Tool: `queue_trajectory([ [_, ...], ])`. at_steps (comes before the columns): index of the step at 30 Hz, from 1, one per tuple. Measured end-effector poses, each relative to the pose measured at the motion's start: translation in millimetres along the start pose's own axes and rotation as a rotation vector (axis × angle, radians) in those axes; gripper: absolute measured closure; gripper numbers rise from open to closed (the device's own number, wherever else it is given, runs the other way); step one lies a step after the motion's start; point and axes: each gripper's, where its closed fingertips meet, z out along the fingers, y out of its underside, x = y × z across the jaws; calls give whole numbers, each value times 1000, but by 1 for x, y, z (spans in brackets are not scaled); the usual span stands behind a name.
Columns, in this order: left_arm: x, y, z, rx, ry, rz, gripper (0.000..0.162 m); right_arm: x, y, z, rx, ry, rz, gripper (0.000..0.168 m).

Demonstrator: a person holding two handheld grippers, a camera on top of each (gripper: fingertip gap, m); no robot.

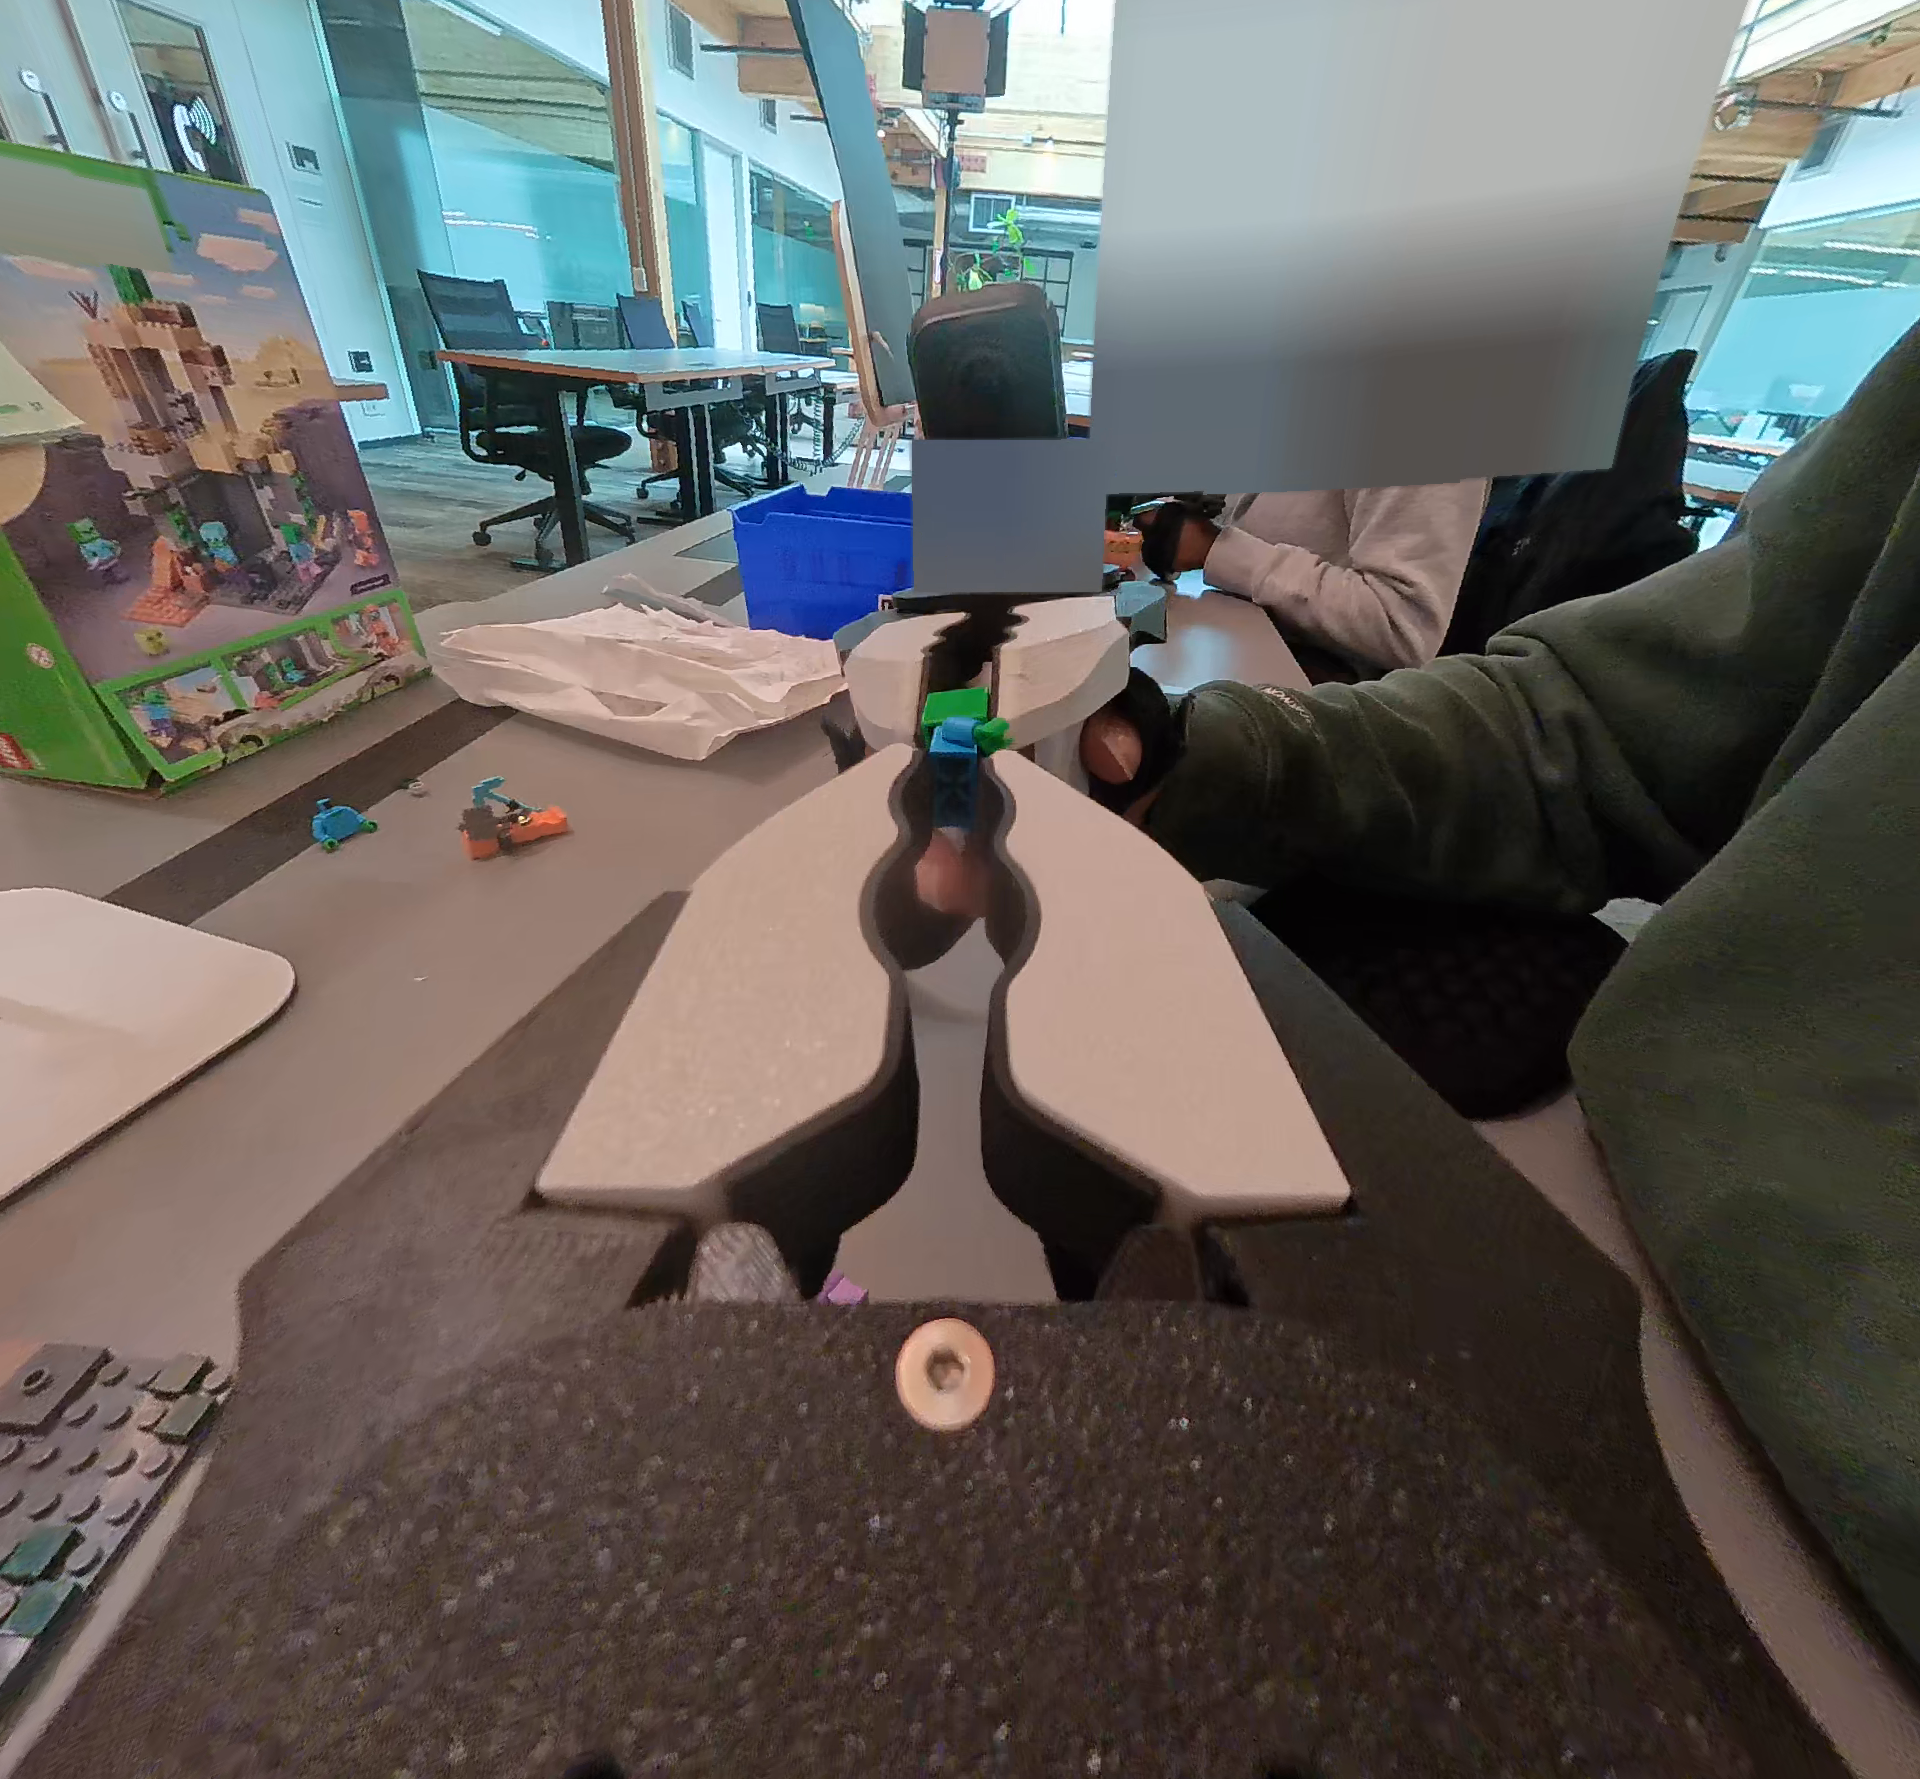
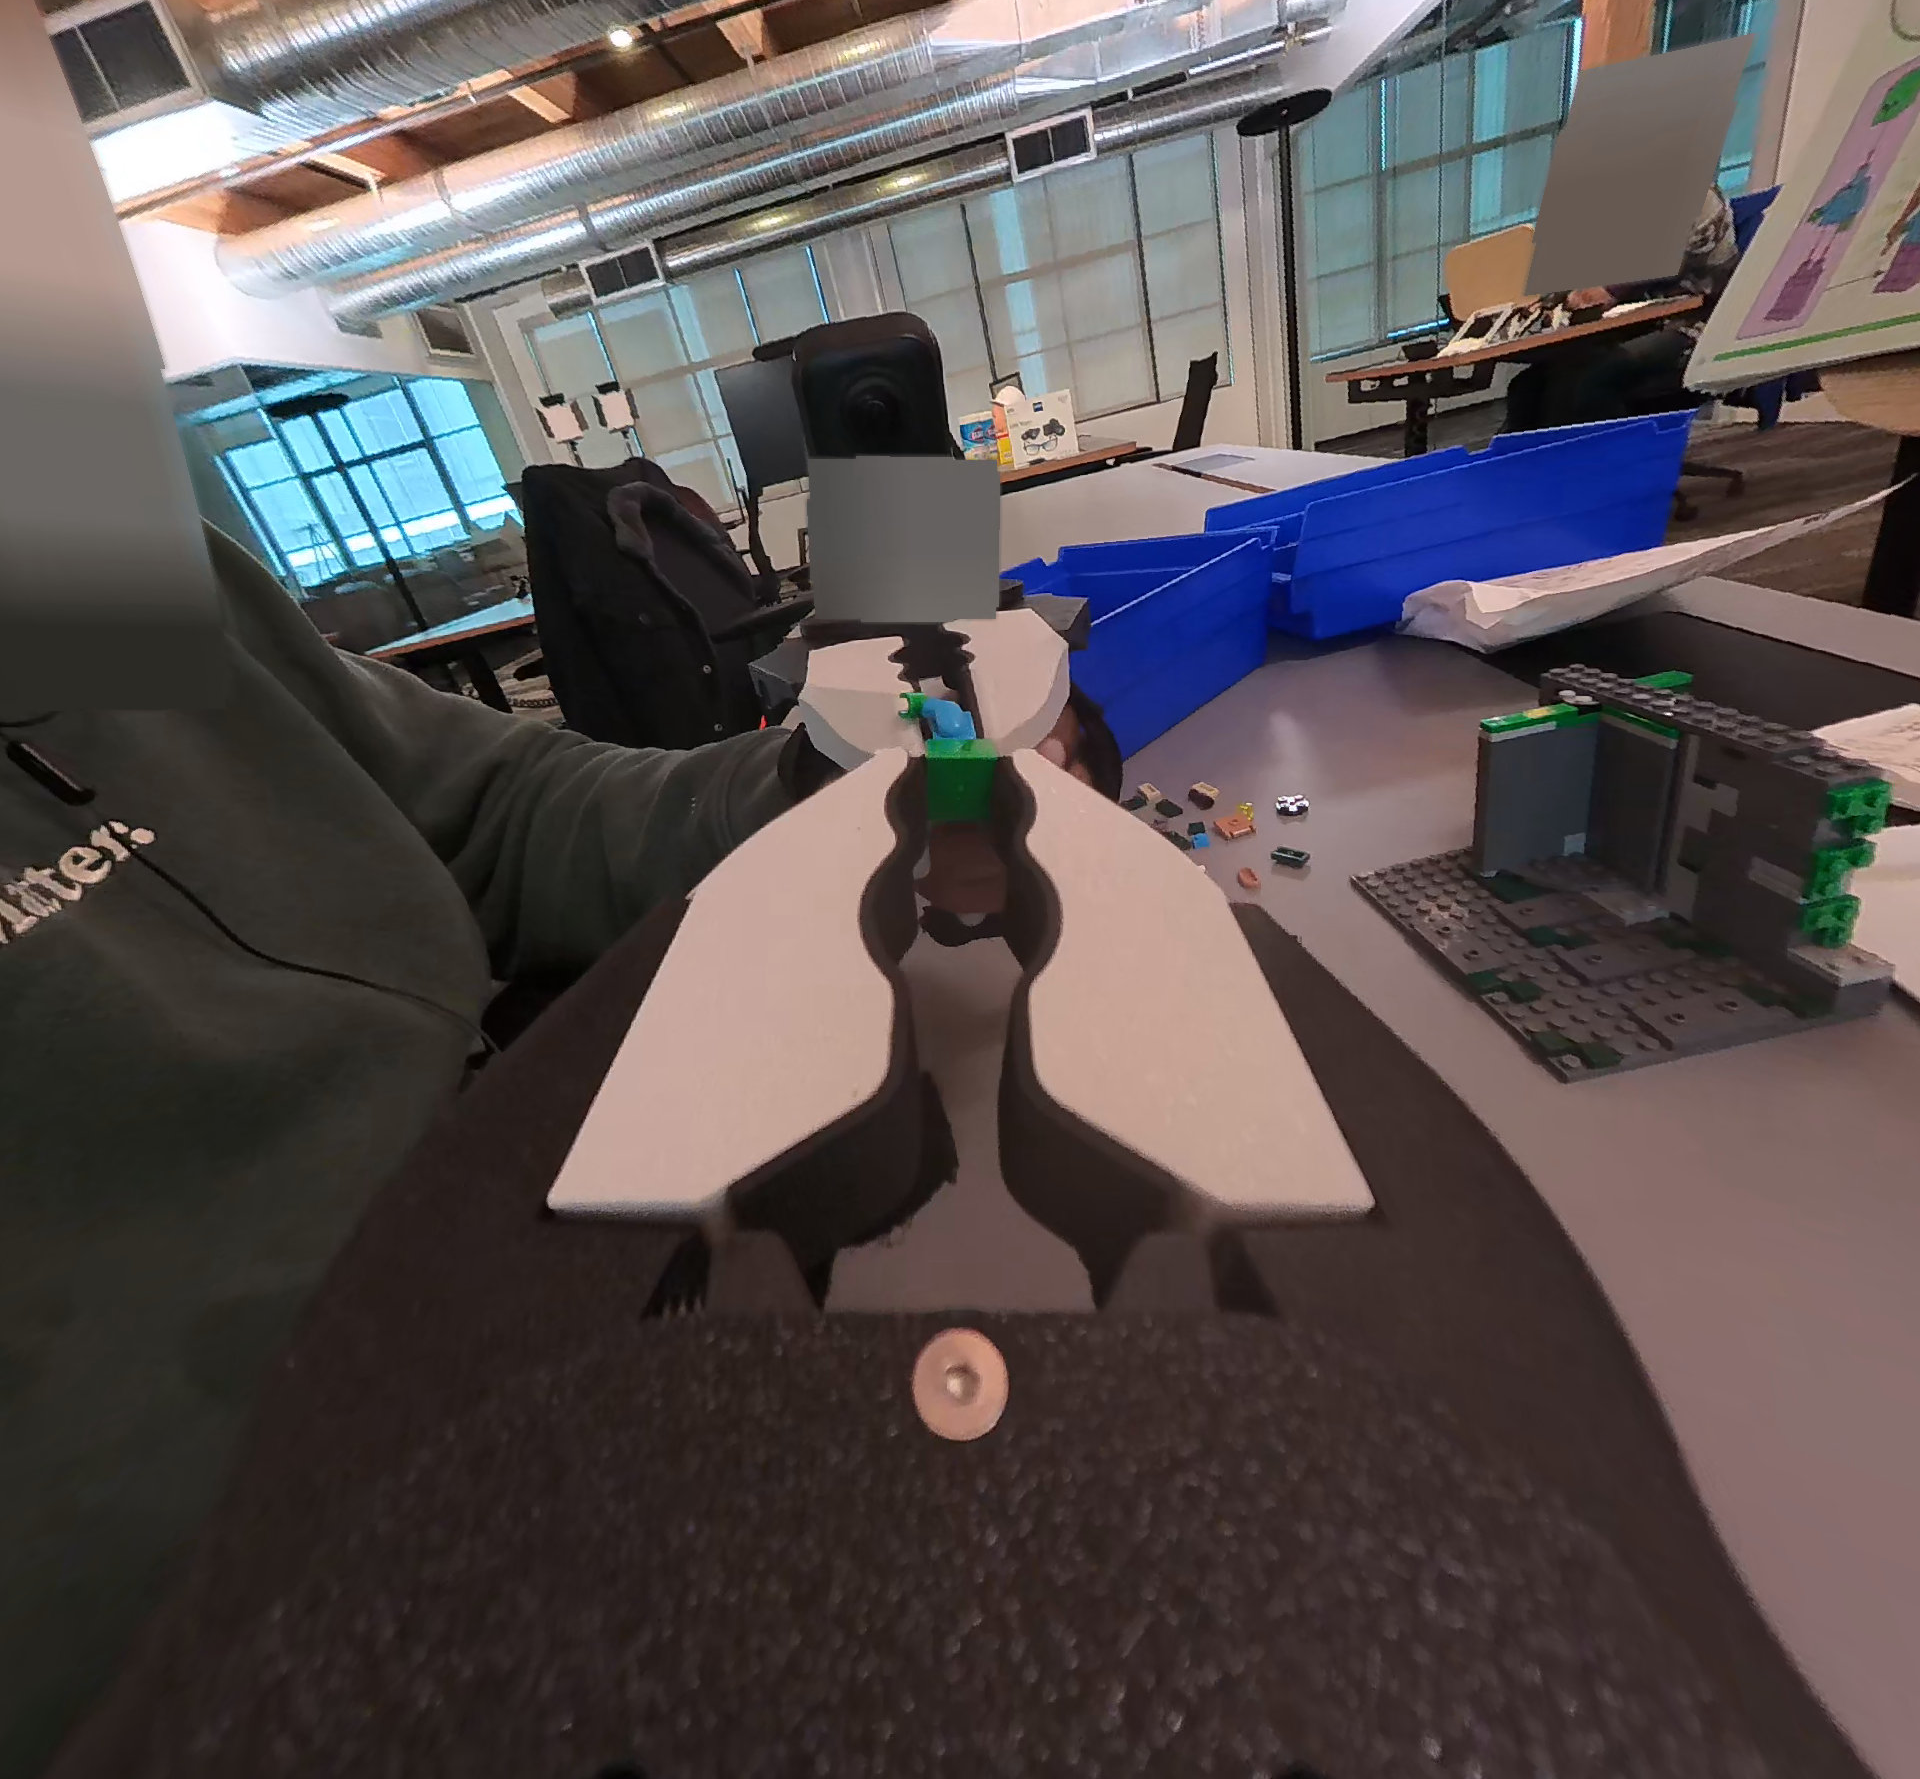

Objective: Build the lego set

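The lego minifigure (image 1: 954, 773) sits pinched between my two grippers, which meet tip to tip above the bench (image 1: 436, 960). My left gripper (image 1: 951, 799) is closed on its blue legs, and my right gripper (image 2: 958, 784) is clamped on its green head block, with a light-blue arm poking out beyond. In the right wrist view, the partly built grey lego wall on its studded baseplate (image 2: 1662, 888) stands to the right on the bench, with loose small pieces (image 2: 1216, 825) scattered near it and blue bins (image 2: 1351, 566) behind. In the left wrist view, the set's box (image 1: 197, 503) stands at far left, crumpled white bags (image 1: 634, 669) beside it, and two small built bits (image 1: 514, 820) lie in front.
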Motion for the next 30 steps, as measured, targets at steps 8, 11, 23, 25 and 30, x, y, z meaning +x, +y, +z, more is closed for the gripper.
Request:
queue_trajectory([
  [8,-5,-13,-3,119,-8,-54,154,3,-16,5,42,39,-2,156],
  [11,-10,-13,-4,148,-29,-75,154,6,-13,4,30,67,-7,149],
  [23,-7,-11,0,156,-24,-79,154,7,-9,4,30,41,55,156],
  [25,-9,-6,1,114,-39,-46,153,10,-6,1,-24,53,54,156],
  [30,-26,26,-5,-93,-96,31,145,36,15,-18,-274,175,49,156],
])
